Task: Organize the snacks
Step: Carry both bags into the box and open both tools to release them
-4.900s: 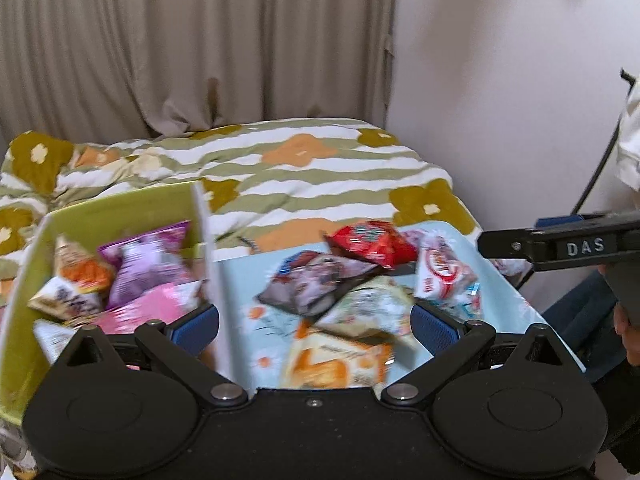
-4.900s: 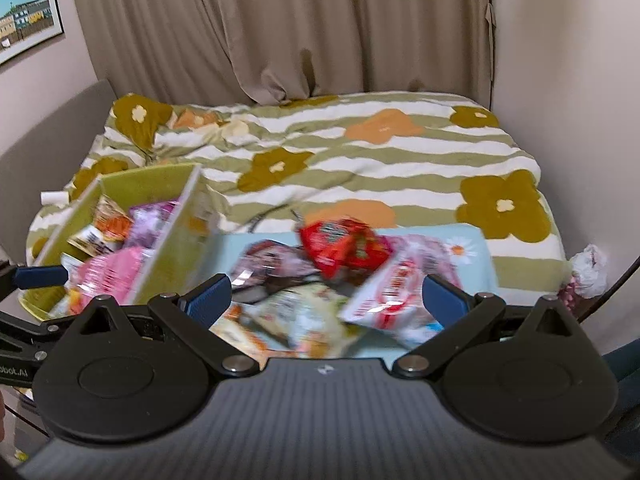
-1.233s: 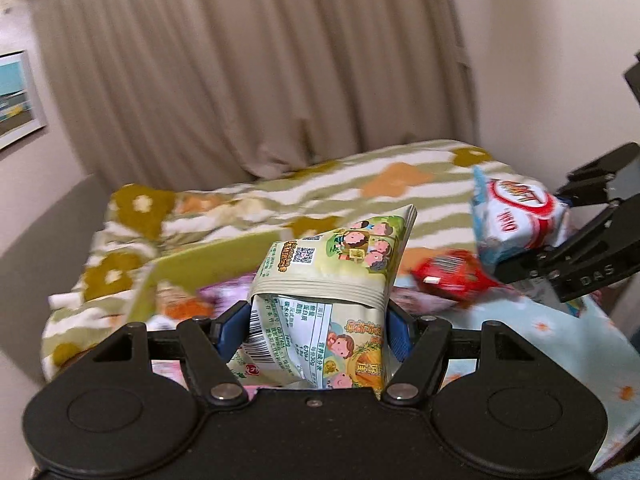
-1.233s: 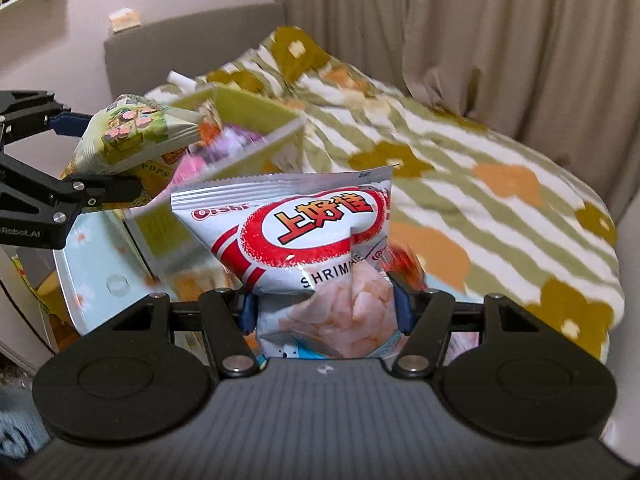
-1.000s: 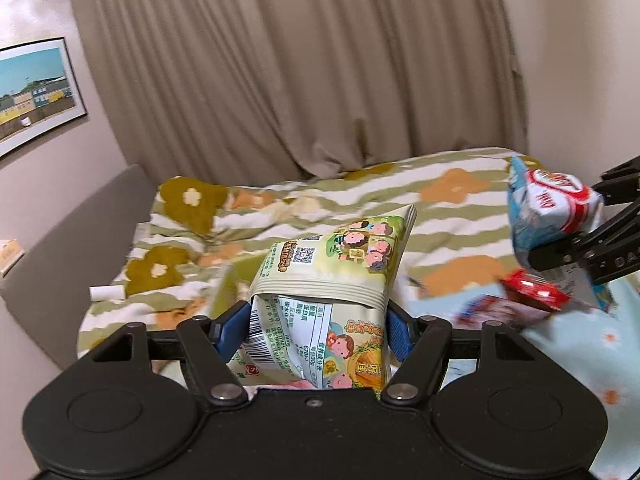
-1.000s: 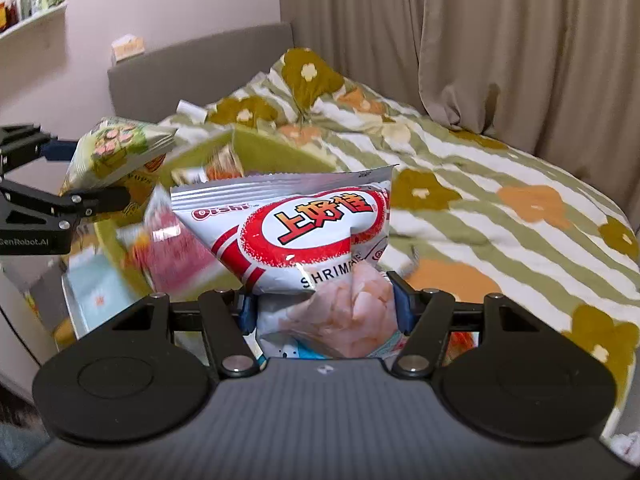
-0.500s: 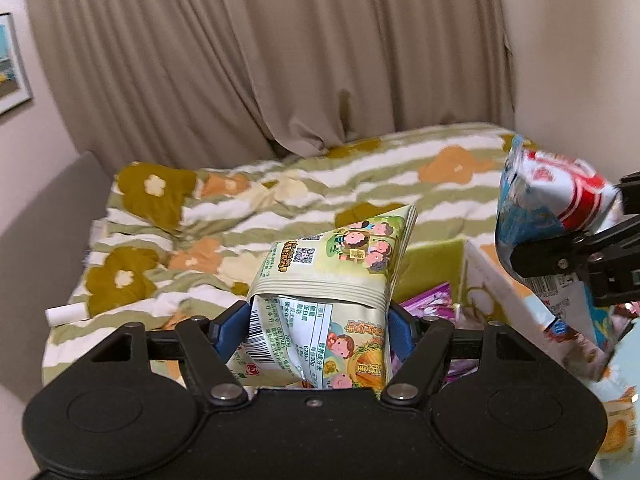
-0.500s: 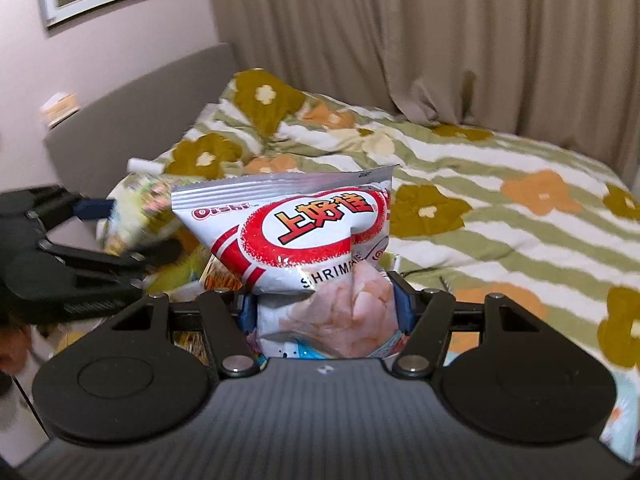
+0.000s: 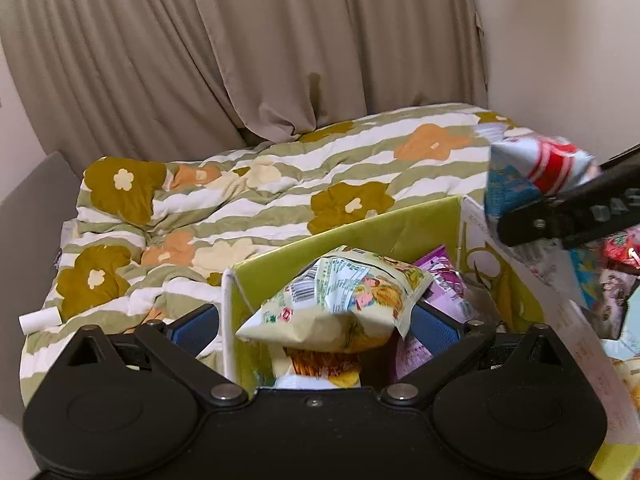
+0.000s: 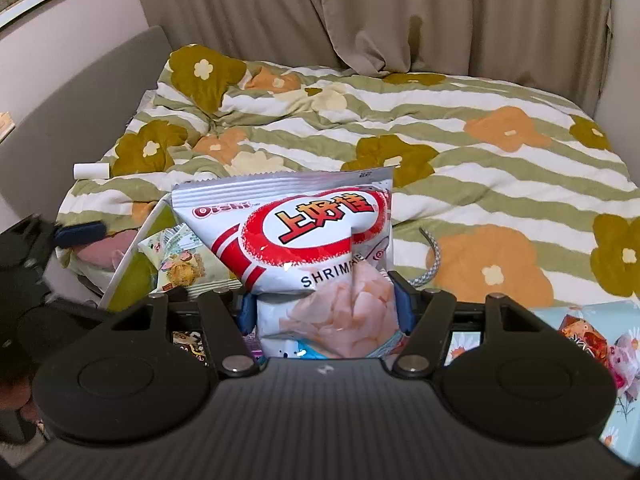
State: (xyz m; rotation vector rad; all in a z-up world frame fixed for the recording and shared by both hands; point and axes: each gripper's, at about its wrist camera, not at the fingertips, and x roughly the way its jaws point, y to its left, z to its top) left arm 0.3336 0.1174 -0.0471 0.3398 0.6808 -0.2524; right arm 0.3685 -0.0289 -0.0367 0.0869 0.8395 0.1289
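In the left wrist view the left gripper (image 9: pixel 316 326) sits low in the frame with its jaws spread wide; they have just been opening, and the pale green snack bag (image 9: pixel 340 308) now lies tilted between the blue pads (image 9: pixel 434 326) without being pressed by them, resting on other packets inside the green box (image 9: pixel 400 228). A purple packet (image 9: pixel 444 284) shows just right of it in the box. At the right edge of that frame the right gripper's black finger crosses in, with the red-and-white shrimp chips bag (image 9: pixel 536 168) above the box's right wall. In the right wrist view the right gripper (image 10: pixel 322 306) is clenched on the shrimp chips bag, which stands upright in the lower middle of the frame, squeezed at its lower part between the blue pads. To its left, the green box's white-edged wall and the green snack bag are partly visible. A striped flowered blanket (image 10: pixel 460 152) fills the background, curtains (image 10: pixel 360 8) hang behind it, and more packets (image 10: pixel 588 336) lie on a light blue tray at lower right.
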